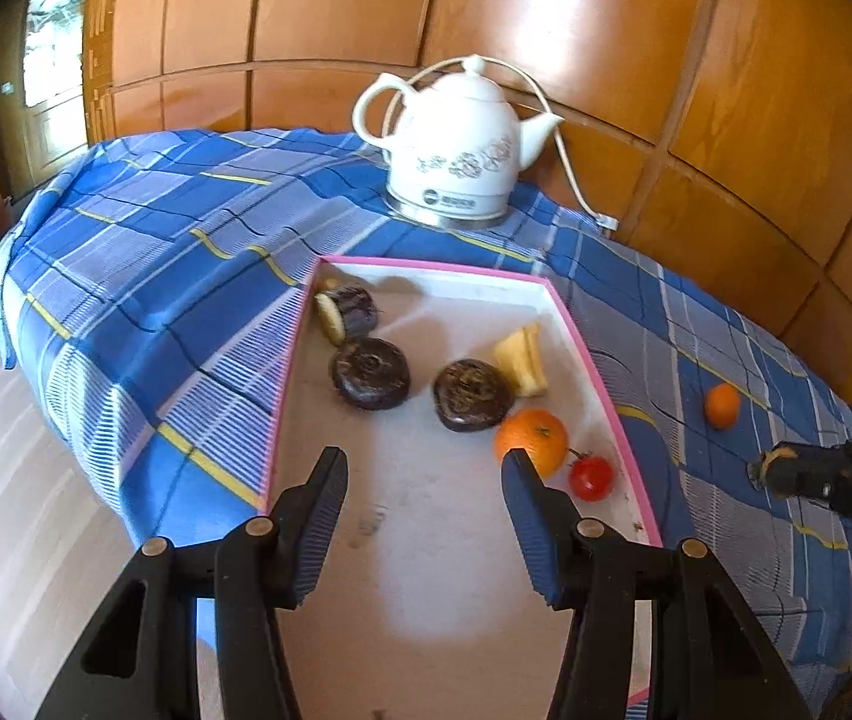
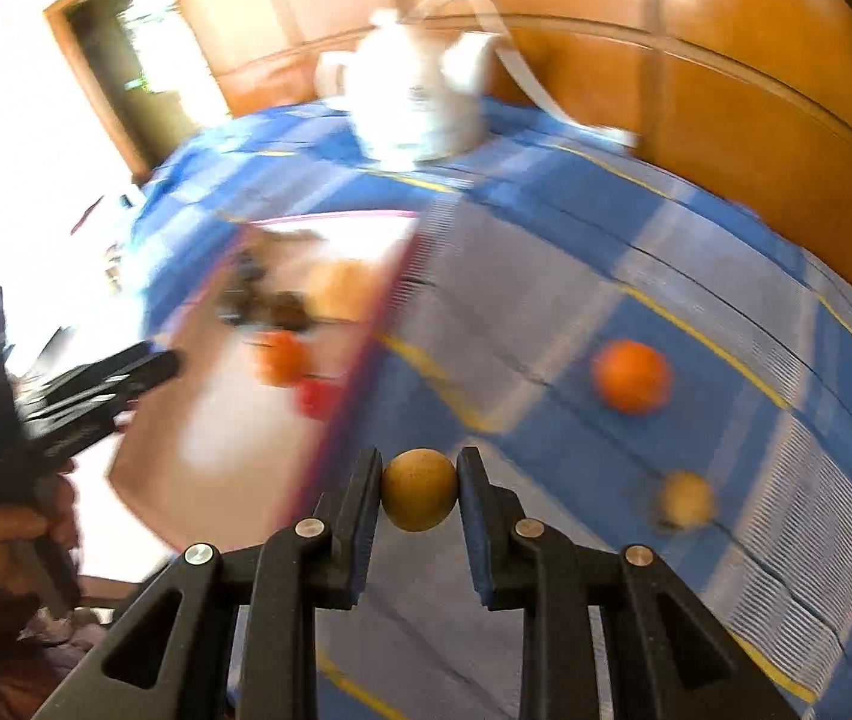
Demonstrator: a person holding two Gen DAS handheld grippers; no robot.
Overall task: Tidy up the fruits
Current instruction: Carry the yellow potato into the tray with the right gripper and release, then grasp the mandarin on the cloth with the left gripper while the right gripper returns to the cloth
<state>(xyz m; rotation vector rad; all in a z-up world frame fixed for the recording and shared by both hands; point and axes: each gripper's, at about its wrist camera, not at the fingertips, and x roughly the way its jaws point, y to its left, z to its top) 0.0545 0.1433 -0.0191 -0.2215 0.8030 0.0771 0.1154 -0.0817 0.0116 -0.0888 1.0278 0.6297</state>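
Note:
A white tray (image 1: 462, 312) with a pink rim lies on the blue checked cloth. It holds an orange (image 1: 537, 435), a red tomato (image 1: 591, 478), two dark round fruits (image 1: 371, 372), a yellow piece (image 1: 523, 360) and an aubergine chunk (image 1: 349, 312). My left gripper (image 1: 425, 453) hangs open over the tray's near part, nothing between its fingers. My right gripper (image 2: 420, 457) is shut on a small tan round fruit (image 2: 420, 492), lifted above the cloth just right of the blurred tray (image 2: 228, 420). On the cloth lie a small orange (image 2: 632, 376) and another tan fruit (image 2: 687, 498).
A white ceramic kettle (image 1: 456, 144) with a cord stands behind the tray, against the wooden panelled wall (image 1: 606, 30). In the left wrist view the right gripper (image 1: 765, 468) shows at the right edge, near the small orange (image 1: 722, 405). A hand (image 2: 6, 528) holds the left gripper (image 2: 66, 384).

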